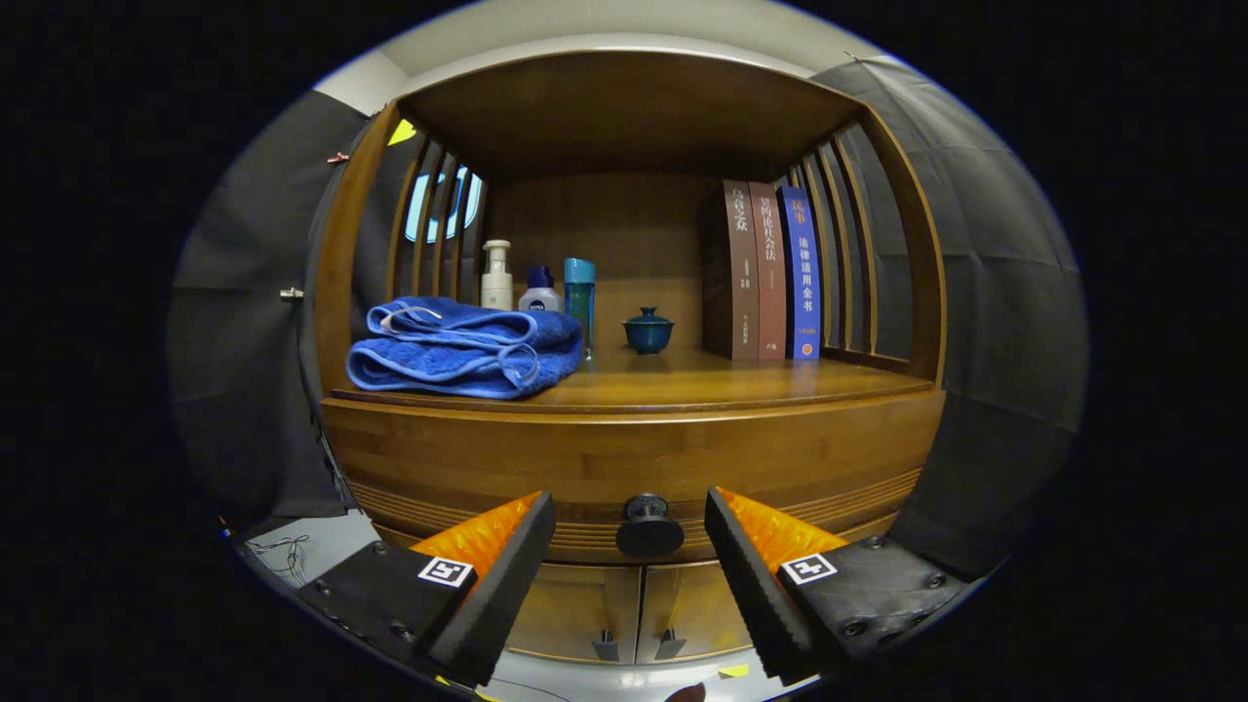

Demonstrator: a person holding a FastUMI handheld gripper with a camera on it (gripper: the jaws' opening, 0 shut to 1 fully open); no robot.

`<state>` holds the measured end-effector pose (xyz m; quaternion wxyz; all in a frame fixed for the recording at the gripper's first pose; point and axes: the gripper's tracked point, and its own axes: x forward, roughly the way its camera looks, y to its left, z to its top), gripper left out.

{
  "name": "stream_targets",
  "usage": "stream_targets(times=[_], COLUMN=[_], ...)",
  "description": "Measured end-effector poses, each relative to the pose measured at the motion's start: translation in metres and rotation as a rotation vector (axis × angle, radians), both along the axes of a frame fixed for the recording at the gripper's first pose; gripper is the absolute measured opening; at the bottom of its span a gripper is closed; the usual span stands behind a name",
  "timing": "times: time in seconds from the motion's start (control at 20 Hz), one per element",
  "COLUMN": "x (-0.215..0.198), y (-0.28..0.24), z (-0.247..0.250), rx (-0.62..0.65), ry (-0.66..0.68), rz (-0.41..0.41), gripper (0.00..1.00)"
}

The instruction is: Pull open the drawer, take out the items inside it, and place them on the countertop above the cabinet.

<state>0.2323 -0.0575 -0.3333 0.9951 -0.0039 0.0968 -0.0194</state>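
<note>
None of the task looks done: the drawer (624, 463) sits closed below the desk (682, 382), its knob (648, 526) centred between the spread, empty gripper (629, 531) fingers.

A wooden cabinet (634, 458) with slatted sides (838, 253) is seen against black cloth walls (994, 292). A pale ceiling (624, 24) is glimpsed above, a light floor (312, 546) near left.
</note>
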Motion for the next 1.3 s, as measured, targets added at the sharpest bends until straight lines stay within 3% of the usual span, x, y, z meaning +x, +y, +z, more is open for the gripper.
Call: stream_targets(times=[0.15, 0.4, 0.6, 1.3], x=[0.010, 0.009, 0.002, -0.128], y=[-0.007, -0.010, -0.011, -0.013], z=[-0.020, -0.024, -0.022, -0.008], rx=[-0.025, -0.008, 0.006, 0.028], ry=[0.047, 0.058, 0.060, 0.063], rz=[0.002, 0.011, 0.014, 0.013], gripper=[0.85, 0.51, 0.31, 0.31])
